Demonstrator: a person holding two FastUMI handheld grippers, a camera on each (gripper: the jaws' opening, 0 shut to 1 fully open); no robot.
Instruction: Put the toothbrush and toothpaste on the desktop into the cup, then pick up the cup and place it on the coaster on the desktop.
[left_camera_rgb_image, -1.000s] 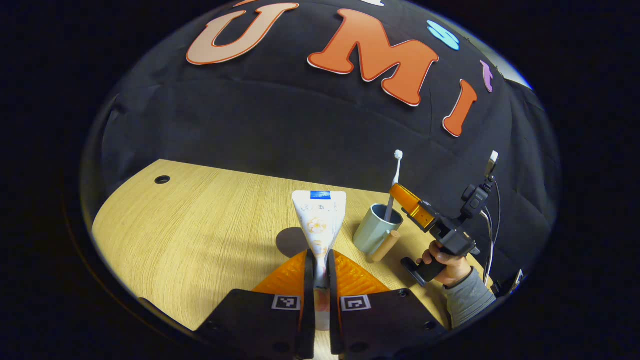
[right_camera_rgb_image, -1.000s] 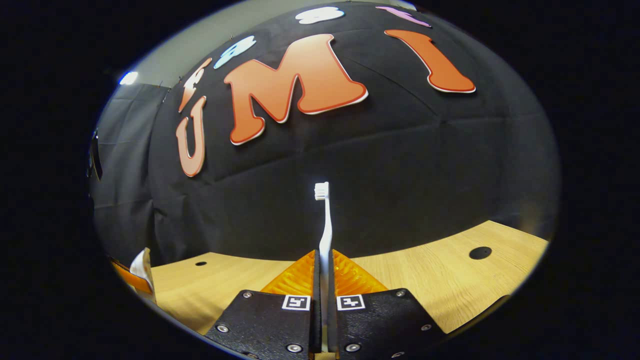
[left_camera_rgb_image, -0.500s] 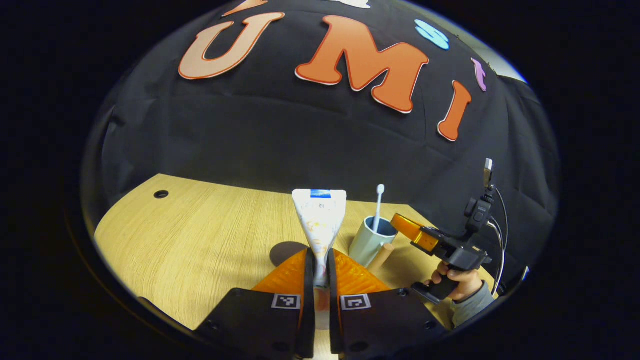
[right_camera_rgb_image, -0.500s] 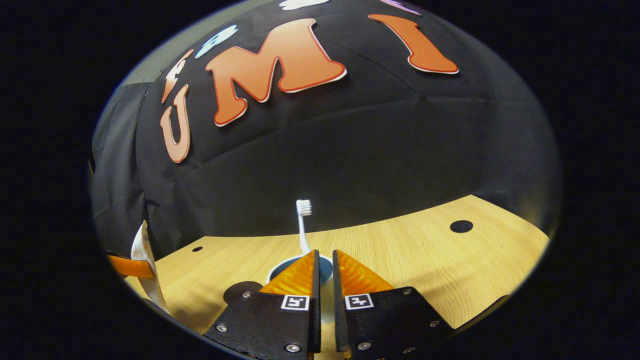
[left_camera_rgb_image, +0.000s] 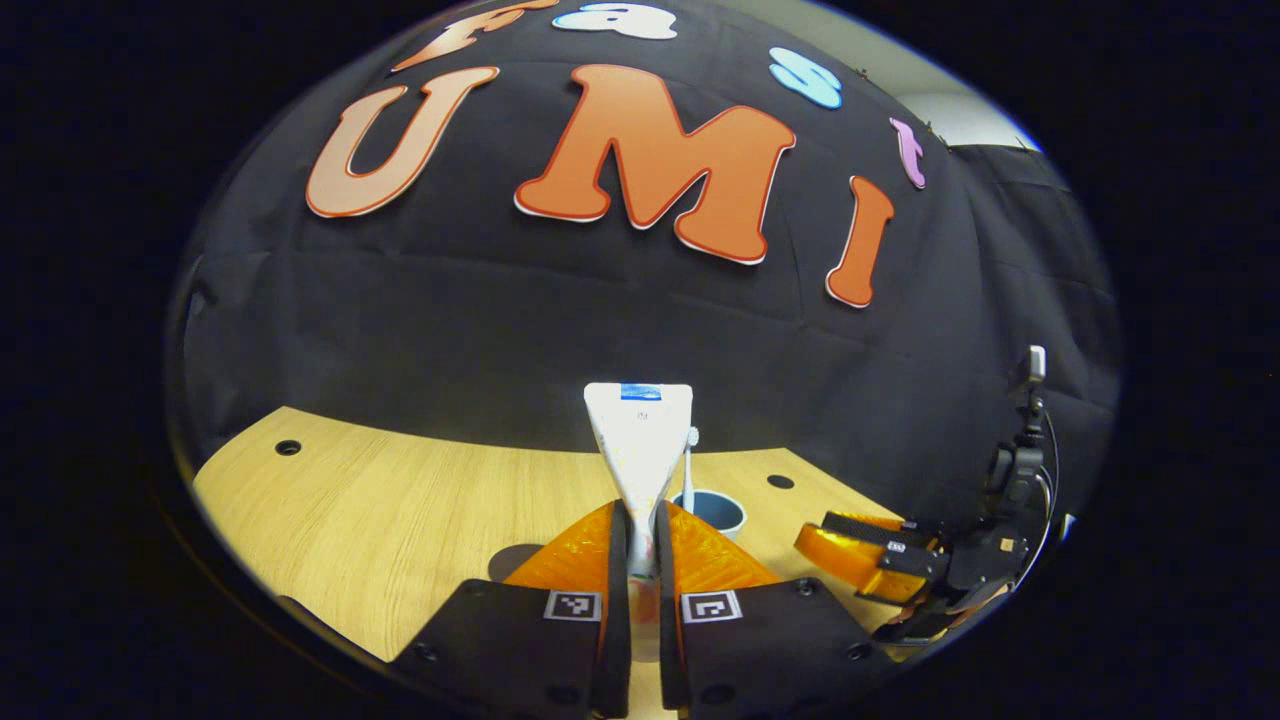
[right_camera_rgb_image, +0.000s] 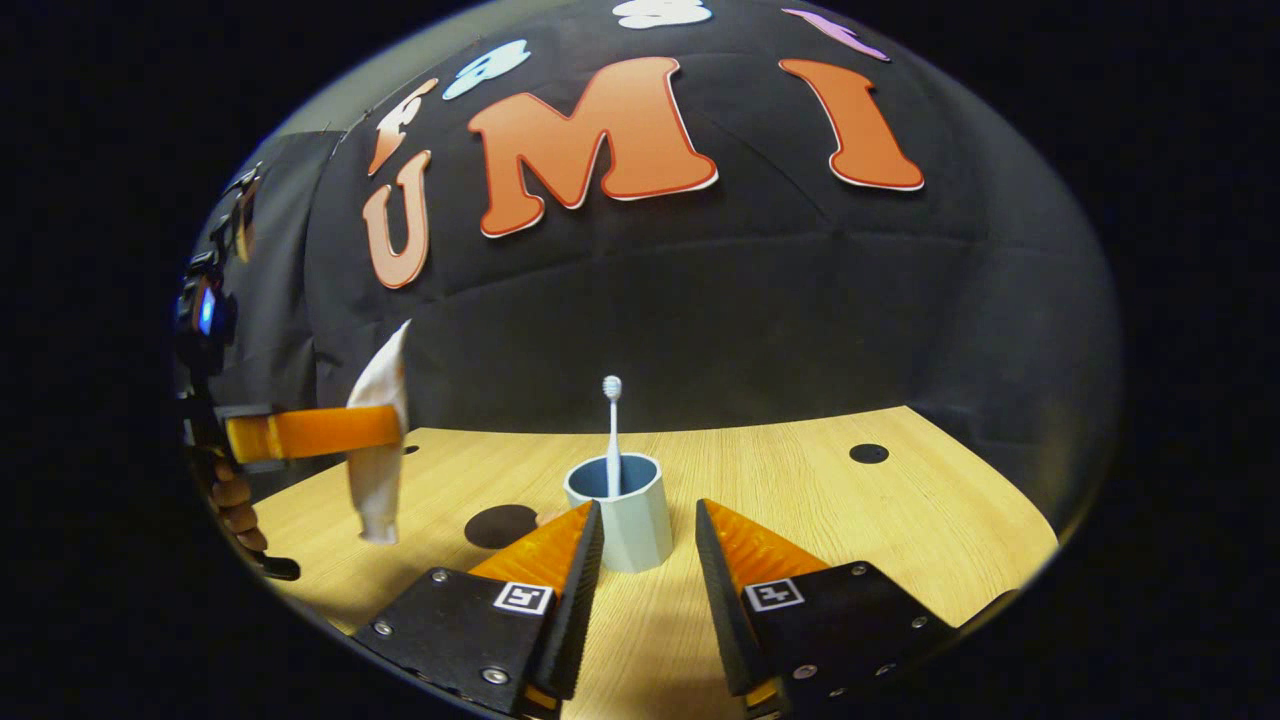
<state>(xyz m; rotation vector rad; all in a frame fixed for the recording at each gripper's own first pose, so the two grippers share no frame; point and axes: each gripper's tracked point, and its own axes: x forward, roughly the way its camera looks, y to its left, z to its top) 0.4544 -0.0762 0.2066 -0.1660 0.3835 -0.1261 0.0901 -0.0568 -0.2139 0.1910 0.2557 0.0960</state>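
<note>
A pale blue-grey cup (right_camera_rgb_image: 625, 520) stands on the wooden desktop (right_camera_rgb_image: 860, 530) with a white toothbrush (right_camera_rgb_image: 612, 425) upright in it, head up. My right gripper (right_camera_rgb_image: 645, 512) is open just in front of the cup, a finger on either side and apart from it. My left gripper (left_camera_rgb_image: 640, 508) is shut on a white toothpaste tube (left_camera_rgb_image: 638, 435), held upright above the desk. In the right gripper view the left gripper (right_camera_rgb_image: 310, 432) hangs at the left with the tube (right_camera_rgb_image: 380, 440). A dark round coaster (right_camera_rgb_image: 500, 525) lies left of the cup.
In the left gripper view the cup (left_camera_rgb_image: 712, 510) sits just behind the tube, the coaster (left_camera_rgb_image: 515, 560) low at the left, and the right gripper (left_camera_rgb_image: 860, 545) at the right. The desktop has small round holes (right_camera_rgb_image: 868, 453). A hand (right_camera_rgb_image: 235, 500) holds the left gripper.
The right gripper lowered the toothbrush into the cup, let go, opened wide and drew back. The left gripper kept the toothpaste and shifted back from the cup.
</note>
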